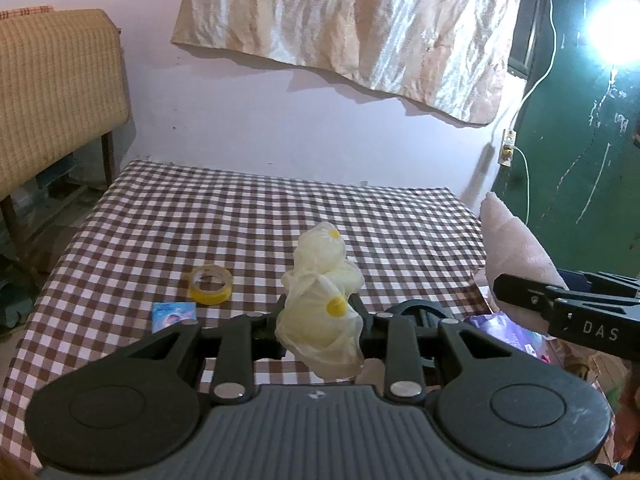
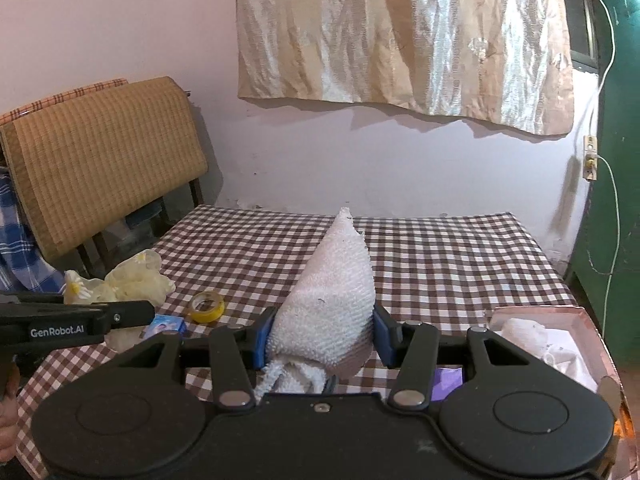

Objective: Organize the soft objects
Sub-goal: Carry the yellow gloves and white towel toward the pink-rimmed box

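White towel [image 2: 326, 300] bunched (peaked); yellow cloth [image 1: 320, 312] crumpled.

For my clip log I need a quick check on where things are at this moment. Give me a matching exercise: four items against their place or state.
Items:
1. pale yellow daisy cloth
2. white terry towel
3. yellow tape roll
4. small blue packet

Places or states:
A. lying flat on the checked tablecloth, near the tape
B. pinched in the right gripper, its tip pointing up
C. standing open on the tablecloth, held by nothing
D. bunched in the left gripper

Pairs: 1-D, 2-B, 3-C, 4-A
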Action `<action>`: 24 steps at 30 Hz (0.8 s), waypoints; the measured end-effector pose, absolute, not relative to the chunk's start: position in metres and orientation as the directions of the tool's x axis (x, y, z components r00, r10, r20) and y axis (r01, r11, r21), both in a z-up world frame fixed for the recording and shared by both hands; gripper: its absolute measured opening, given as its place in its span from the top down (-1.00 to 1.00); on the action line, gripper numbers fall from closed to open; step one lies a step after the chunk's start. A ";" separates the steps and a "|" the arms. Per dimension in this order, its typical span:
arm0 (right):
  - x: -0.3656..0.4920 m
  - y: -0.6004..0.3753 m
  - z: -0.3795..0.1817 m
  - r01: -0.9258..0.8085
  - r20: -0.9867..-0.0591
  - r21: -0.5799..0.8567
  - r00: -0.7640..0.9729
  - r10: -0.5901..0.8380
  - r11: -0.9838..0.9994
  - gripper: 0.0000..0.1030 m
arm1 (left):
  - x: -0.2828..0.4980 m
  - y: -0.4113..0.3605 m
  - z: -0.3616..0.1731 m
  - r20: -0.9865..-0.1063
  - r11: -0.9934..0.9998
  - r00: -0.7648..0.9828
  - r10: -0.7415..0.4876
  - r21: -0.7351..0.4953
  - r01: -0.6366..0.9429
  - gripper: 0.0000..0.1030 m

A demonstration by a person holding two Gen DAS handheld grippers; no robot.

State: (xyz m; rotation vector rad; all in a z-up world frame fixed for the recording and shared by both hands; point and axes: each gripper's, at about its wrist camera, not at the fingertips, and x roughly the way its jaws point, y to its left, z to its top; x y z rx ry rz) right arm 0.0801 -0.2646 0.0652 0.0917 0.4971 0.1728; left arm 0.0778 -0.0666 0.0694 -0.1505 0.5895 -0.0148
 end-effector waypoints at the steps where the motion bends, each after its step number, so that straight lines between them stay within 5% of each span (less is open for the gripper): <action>1: 0.080 -0.267 0.065 -0.138 -0.466 0.130 0.866 0.184 0.982 -0.16 | 0.079 -0.069 0.069 -0.553 0.989 0.831 -0.060 -0.145 -0.025 0.41; 24: 0.069 -0.301 0.065 -0.059 -0.465 0.133 0.878 0.115 0.989 -0.16 | 0.094 -0.115 0.066 -0.561 0.987 0.814 -0.148 -0.141 0.083 0.41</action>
